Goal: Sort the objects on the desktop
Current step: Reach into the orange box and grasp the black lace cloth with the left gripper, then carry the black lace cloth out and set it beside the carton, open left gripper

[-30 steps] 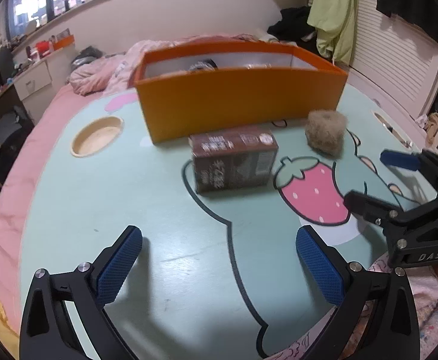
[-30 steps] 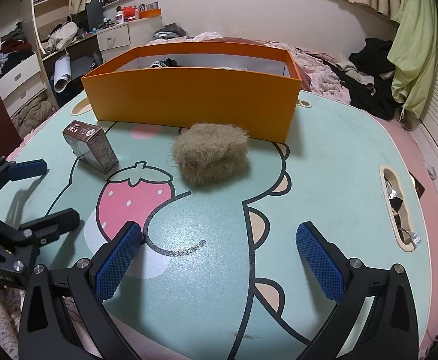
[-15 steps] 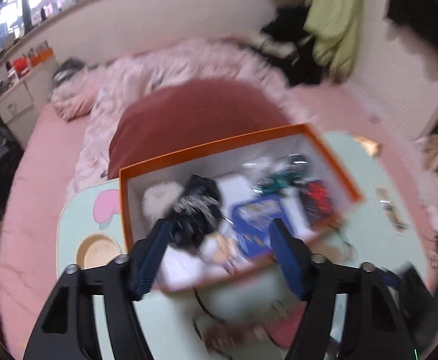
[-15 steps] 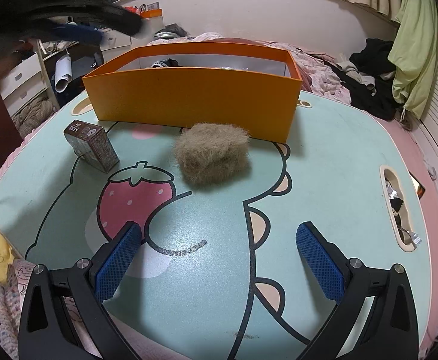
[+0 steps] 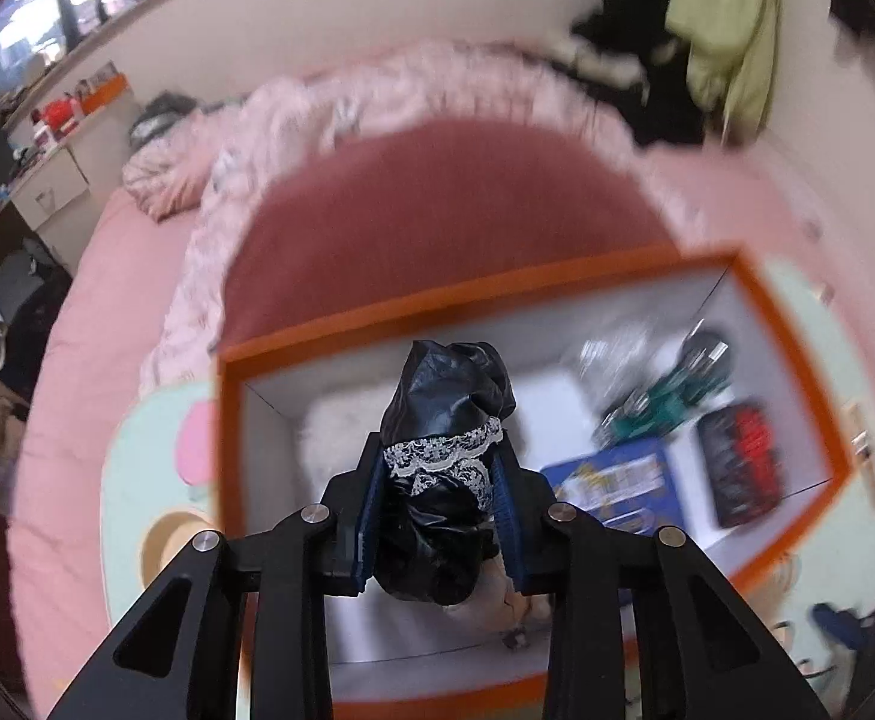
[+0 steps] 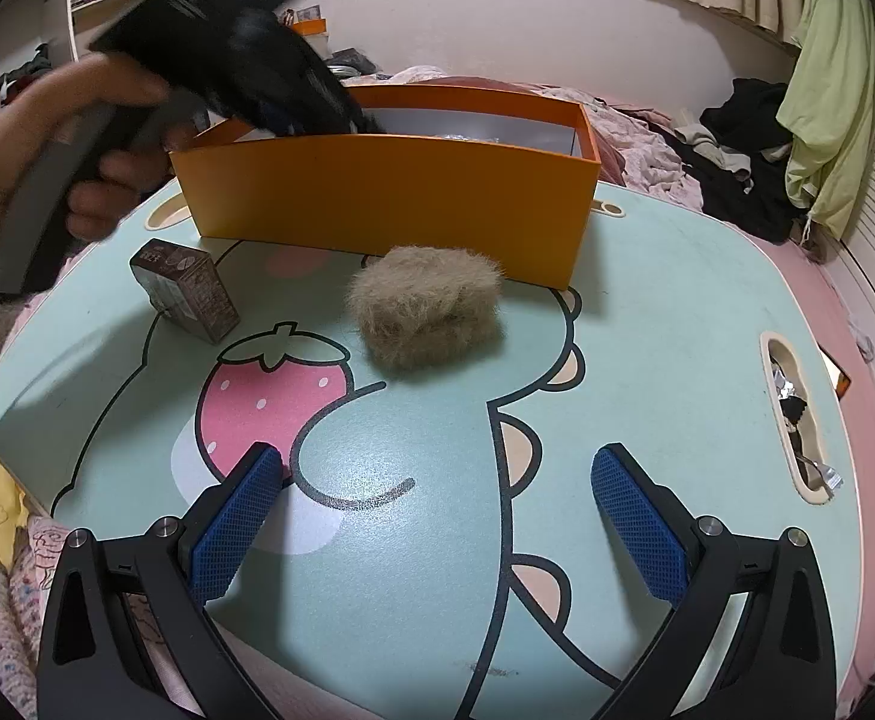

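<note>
Left wrist view: pretty blurry, but the left tool (image 5: 440,516) is clamped tight on a black shiny bundle with white lace trim (image 5: 446,456), both blue pads pressing its sides.

Where that bundle is: right over the inside of the orange box (image 5: 794,324), near its left end. Can't tell if it's resting on the bottom or already clear of it.

Already in the box: a blue packet (image 5: 614,483), a dark red-and-black pack (image 5: 740,468), a green tangle (image 5: 665,402), something white and fluffy (image 5: 332,438). So a good chunk of the sorting looks done, I'd say.

Odd bit: the left tool is gripping something that's in the box, so my guess is it's either re-placing it or pulling it out. No way to call it from here.

Right wrist view: right tool (image 6: 437,516) is spread wide with nothing between the pads, hanging above the bench (image 6: 677,312).

Still on the bench: a tan fuzzy lump (image 6: 428,315) just in front of the box's front wall, and a small brown carton (image 6: 188,288) lying to its left, near the strawberry print.

Person's hand (image 6: 47,168): at the left edge, holding the left tool's handle up by the box.

What's left, by my reckoning: the fuzzy lump and the carton, both loose and easy to reach.
</note>
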Available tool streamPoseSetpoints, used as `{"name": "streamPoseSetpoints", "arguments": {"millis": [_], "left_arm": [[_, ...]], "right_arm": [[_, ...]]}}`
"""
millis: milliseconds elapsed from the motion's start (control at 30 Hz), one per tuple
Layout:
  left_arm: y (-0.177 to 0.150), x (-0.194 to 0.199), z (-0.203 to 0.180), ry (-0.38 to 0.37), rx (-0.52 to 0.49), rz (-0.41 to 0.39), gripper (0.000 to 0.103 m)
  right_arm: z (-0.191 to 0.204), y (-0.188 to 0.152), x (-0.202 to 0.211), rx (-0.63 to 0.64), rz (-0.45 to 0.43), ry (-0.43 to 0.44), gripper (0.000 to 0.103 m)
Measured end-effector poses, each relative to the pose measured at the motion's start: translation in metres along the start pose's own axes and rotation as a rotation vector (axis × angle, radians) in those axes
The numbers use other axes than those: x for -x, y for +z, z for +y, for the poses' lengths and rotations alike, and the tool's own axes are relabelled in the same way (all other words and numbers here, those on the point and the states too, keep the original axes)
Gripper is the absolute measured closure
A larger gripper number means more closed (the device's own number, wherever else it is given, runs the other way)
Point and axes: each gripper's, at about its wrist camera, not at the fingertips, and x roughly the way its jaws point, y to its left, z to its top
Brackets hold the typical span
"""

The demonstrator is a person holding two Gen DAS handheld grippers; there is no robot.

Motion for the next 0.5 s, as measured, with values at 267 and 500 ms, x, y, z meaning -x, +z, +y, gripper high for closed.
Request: {"name": "streamPoseSetpoints", "arguments": {"millis": [267,500], "left_arm": [[-0.034,0.110,0.023,-0.220,0.055,-0.211,0.072],[-0.123,0.092,0.042,-0.219,0.133,-0.123,0.072]], "right_arm": [[0.000,0.000,0.000,0.000,0.000,0.000,0.000],[0.000,-0.001,0.000,0.000,0.000,0.000,0.000]]}}
